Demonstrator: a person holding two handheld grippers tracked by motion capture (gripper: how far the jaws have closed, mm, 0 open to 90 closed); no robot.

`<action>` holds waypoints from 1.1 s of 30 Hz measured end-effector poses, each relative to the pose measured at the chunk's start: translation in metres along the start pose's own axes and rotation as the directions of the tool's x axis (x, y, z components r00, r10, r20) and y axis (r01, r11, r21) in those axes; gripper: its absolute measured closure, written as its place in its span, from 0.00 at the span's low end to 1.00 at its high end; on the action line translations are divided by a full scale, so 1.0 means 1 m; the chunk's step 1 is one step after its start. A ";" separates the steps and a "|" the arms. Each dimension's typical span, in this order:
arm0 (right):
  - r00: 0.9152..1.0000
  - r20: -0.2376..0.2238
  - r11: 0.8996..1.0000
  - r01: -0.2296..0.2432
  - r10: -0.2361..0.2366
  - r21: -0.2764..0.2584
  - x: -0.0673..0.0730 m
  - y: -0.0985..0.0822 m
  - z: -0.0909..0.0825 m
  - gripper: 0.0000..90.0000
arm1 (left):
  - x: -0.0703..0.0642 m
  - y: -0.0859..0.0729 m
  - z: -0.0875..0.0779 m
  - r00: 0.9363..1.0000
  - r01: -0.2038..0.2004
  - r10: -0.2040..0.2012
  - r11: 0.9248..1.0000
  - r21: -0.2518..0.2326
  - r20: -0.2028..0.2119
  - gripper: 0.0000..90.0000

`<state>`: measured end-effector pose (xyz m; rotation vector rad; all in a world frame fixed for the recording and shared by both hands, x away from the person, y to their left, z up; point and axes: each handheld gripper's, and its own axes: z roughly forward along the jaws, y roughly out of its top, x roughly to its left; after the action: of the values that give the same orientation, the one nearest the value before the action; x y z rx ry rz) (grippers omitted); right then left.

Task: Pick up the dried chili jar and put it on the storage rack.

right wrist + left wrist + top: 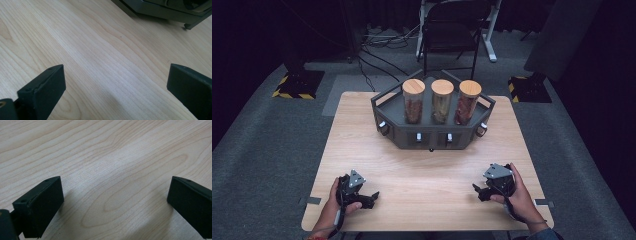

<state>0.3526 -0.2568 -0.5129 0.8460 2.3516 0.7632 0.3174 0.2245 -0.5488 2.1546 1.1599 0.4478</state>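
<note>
The left hand-held gripper (373,198) and the right hand-held gripper (477,192) rest near the front edge of the pale wooden worktop (422,165), well apart from each other, each with its jaws spread wide over bare wood and nothing between them. The dark grey angular tray (432,135) stands at the far middle of the worktop, well ahead of both. In it stand three clear glass jars with round wooden lids (442,100), upright in a row. In the right gripper view the tray's lower edge (160,11) lies ahead and to the right.
</note>
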 end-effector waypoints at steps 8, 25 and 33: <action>0.999 -0.019 0.999 -0.034 0.034 0.005 0.001 -0.013 0.002 0.02 | 0.000 0.000 0.000 1.000 0.000 0.000 1.000 0.000 0.000 0.01; 0.971 -0.111 0.978 -0.211 0.210 0.002 -0.005 -0.050 0.004 0.01 | 0.000 0.000 0.000 1.000 0.000 0.000 1.000 0.001 0.000 0.01; 0.958 -0.145 0.968 -0.249 0.246 -0.006 -0.009 -0.059 0.002 0.00 | 0.000 0.000 0.000 1.000 0.000 0.000 1.000 0.001 0.002 0.01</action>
<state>0.3366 -0.3005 -0.5502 1.1243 2.3812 0.9823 0.3176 0.2246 -0.5488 2.1550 1.1589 0.4451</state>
